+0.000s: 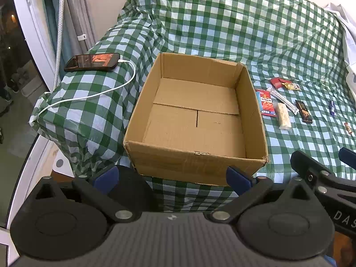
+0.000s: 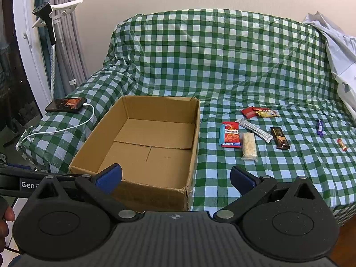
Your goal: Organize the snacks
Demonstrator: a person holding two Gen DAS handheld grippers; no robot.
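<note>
An open cardboard box (image 1: 255, 102) (image 2: 197, 133) with nothing in it rests on a sofa covered in green check cloth. To its right lie several snacks: a red and blue packet (image 2: 230, 134) (image 1: 265, 102), a pale rice bar (image 2: 249, 146) (image 1: 283, 115), a silver stick (image 2: 254, 129), a dark chocolate bar (image 2: 280, 137) (image 1: 304, 111), a red pack with a yellow one (image 2: 259, 112), a purple candy (image 2: 320, 128) and a small red candy (image 2: 342, 144). My left gripper (image 1: 172, 176) is open before the box's near wall. My right gripper (image 2: 175, 178) is open over the box's near right corner.
A phone (image 1: 92, 62) (image 2: 66, 105) with a lit screen charges on the sofa arm left of the box, its white cable (image 1: 89, 96) trailing down. Curtains and a white door frame stand at far left. A white plastic sheet (image 2: 338, 51) drapes the sofa's right end.
</note>
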